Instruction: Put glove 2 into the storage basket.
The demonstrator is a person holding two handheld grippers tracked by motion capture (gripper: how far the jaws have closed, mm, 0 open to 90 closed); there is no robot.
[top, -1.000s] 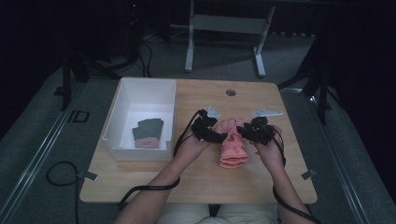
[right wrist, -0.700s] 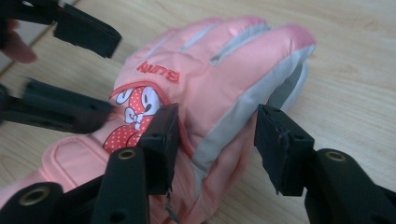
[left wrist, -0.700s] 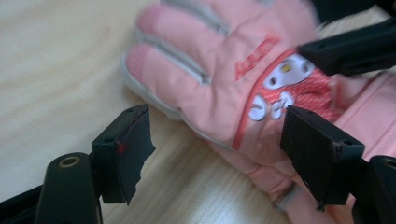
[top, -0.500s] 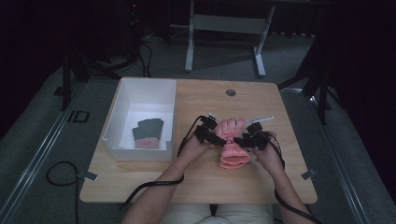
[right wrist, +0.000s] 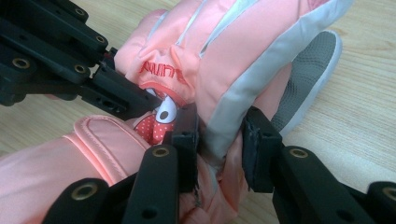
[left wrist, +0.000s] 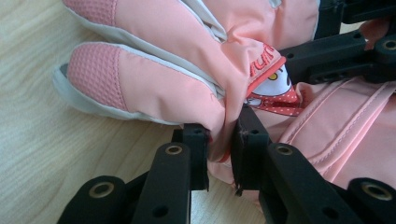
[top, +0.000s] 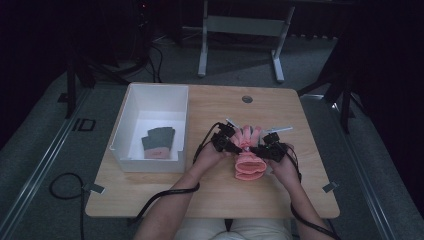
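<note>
Pink glove (top: 248, 155) lies on the surface (top: 215, 200) right of the white bin (top: 131, 117), long axis near-to-far: cuff toward the person, fingers far. Left claw (left wrist: 219, 149) has just closed onto a fold at the glove's left edge, fabric pinched between the jaws. Right claw (right wrist: 219, 149) has been closing on the opposite edge, fabric between its jaws too, looks gripped. 2 grips flank the middle, so any lift should come up level. A dark glove (top: 157, 142) sits in the bin.

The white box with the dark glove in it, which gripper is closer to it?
Left. The left gripper pinches the pink glove on the side facing the white box. The right gripper grips the glove's far side, farther away from the box.
</note>
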